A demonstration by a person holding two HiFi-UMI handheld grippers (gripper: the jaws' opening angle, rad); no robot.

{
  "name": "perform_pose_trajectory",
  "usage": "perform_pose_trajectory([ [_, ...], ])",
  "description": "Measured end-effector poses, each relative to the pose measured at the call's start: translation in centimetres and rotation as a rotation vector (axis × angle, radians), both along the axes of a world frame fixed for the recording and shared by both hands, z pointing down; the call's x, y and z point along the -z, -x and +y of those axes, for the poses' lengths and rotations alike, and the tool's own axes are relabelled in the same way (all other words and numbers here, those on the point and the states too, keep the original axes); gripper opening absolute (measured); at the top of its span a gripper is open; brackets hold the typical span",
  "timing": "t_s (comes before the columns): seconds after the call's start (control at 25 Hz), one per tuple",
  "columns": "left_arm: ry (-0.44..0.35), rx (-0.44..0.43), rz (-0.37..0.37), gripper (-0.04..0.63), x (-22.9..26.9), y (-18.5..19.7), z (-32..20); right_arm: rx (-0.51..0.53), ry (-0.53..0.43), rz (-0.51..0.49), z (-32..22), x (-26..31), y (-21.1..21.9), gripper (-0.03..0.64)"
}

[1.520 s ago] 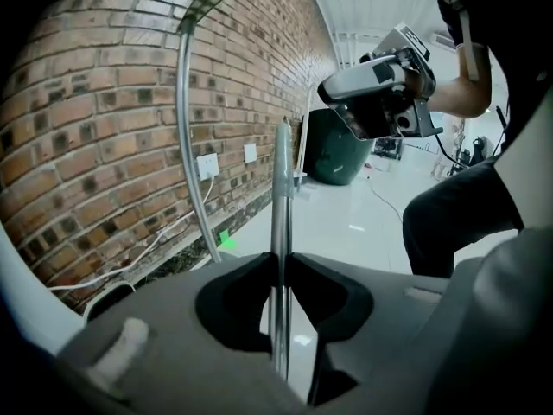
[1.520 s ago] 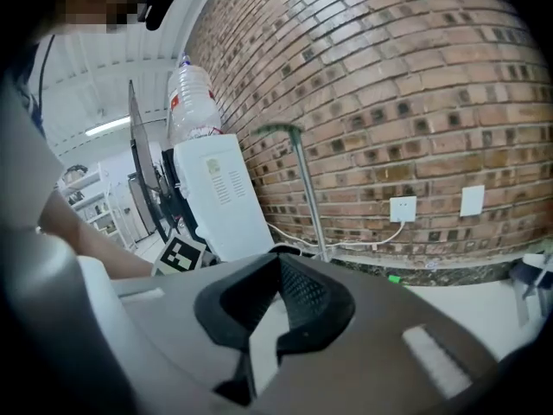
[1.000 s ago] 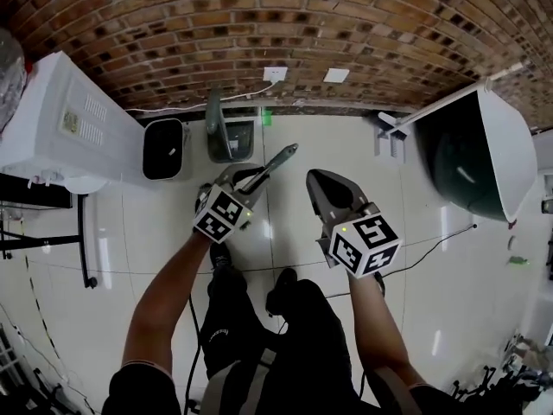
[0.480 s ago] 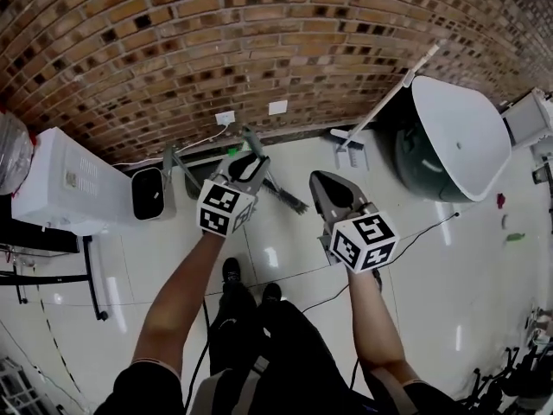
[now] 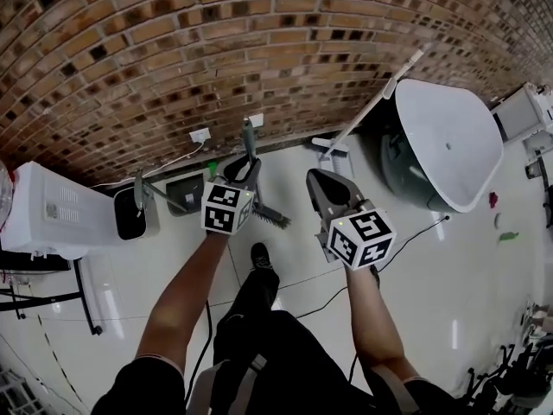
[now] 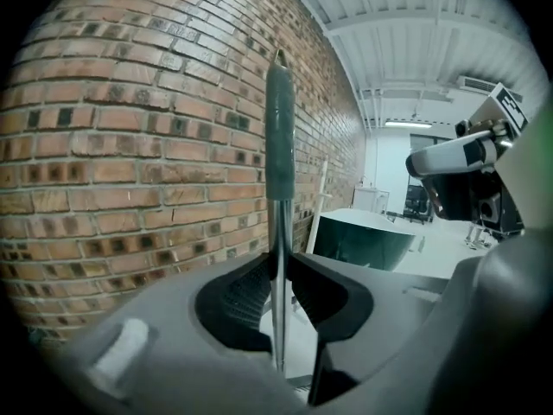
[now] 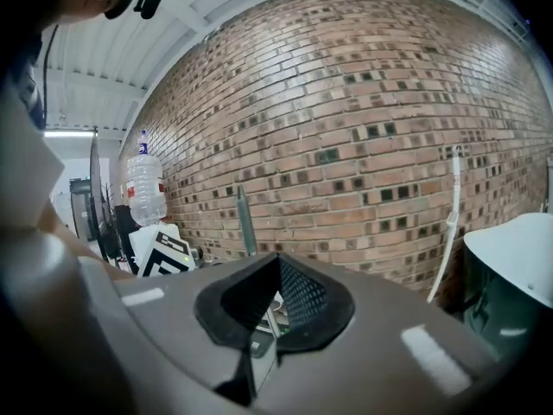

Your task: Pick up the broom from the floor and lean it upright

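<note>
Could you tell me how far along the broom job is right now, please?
Done: the broom is picked up, its handle clamped upright in the left gripper. In hand: it is held near the brick wall; the right gripper is shut and empty. Left: lean it on the wall and let go.

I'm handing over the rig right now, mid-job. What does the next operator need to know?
Grippers: the left claw is shut on the broom handle, which stands about upright near the brick wall. The right claw is shut and empty, beside it.
Done: the broom is lifted, handle up.
Left: rest its head on the floor, lean the handle on the brick wall, let go.
</note>
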State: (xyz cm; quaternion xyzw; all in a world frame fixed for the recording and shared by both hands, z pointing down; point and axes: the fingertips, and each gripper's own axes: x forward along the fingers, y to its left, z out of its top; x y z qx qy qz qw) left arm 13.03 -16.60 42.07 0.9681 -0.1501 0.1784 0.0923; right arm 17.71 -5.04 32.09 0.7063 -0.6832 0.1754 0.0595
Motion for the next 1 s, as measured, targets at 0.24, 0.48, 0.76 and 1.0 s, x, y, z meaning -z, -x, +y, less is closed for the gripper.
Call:
perform_pose_trajectory([
  [0.24, 0.023, 0.114, -0.088, 0.078, -4.1, 0.6, -3.8, 0.121, 0.039, -0.011, -6.2, -1.2, -2.1, 0.003],
  [0.48, 0.050, 0.264, -0.118, 0.078, -6.5, 1.7, -8.0, 0.226, 0.060, -0.023, -11.2, -2.3, -2.5, 0.003],
  [0.76, 0.125, 0.475, -0.159, 0.078, -11.0, 2.2, -12.0, 0.379, 0.065, -0.059, -16.4, -4.6, -3.5, 0.003],
  [1.0, 0.157, 0.628, -0.177, 0.080, -15.0, 1.1, -15.9, 0.515, 0.118, -0.077, -21.2, -9.6, -6.0, 0.003],
])
